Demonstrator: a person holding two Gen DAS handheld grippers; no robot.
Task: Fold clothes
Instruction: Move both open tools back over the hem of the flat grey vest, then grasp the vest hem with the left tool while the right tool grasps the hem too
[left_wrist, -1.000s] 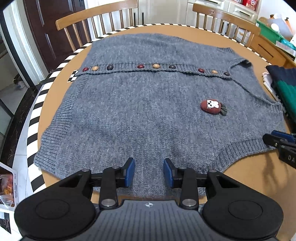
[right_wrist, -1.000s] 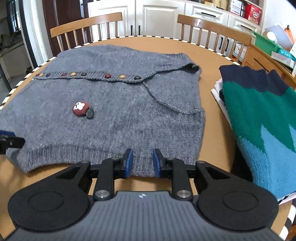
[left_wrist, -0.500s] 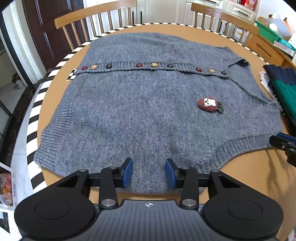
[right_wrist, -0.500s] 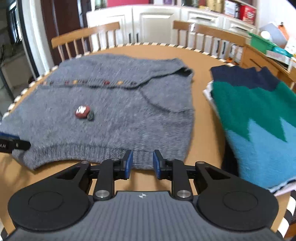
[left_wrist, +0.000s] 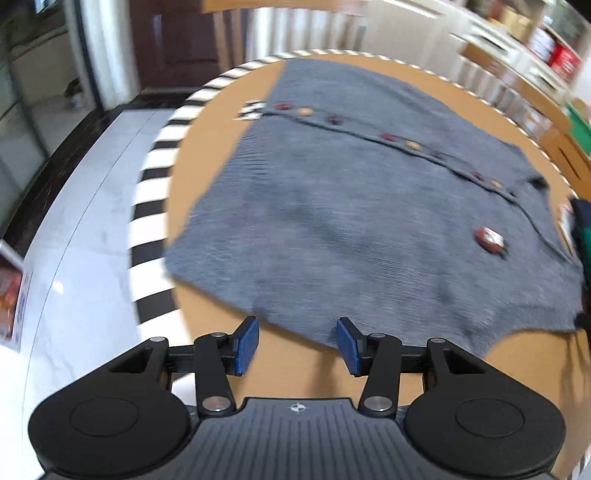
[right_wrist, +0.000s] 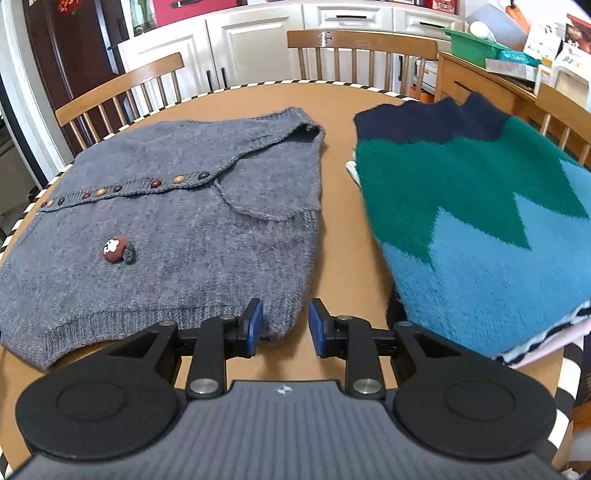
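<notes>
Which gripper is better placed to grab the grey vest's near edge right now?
Right. The right gripper, jaws opening, straddles the grey vest corner; the left gripper hangs over bare table, short of it.

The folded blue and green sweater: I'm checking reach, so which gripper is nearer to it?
Right. The right gripper sits beside the sweater, its jaws opening and empty. The left gripper is across the gray vest, far off.

Round tan bench (right_wrist: 343, 206) with black-and-white striped rim. Grey knitted button-front cardigan (right_wrist: 177, 236) lies flat on it, unfolded. Beside it, apart: folded navy, green and blue zigzag sweater (right_wrist: 476, 221) atop a stack.
</notes>
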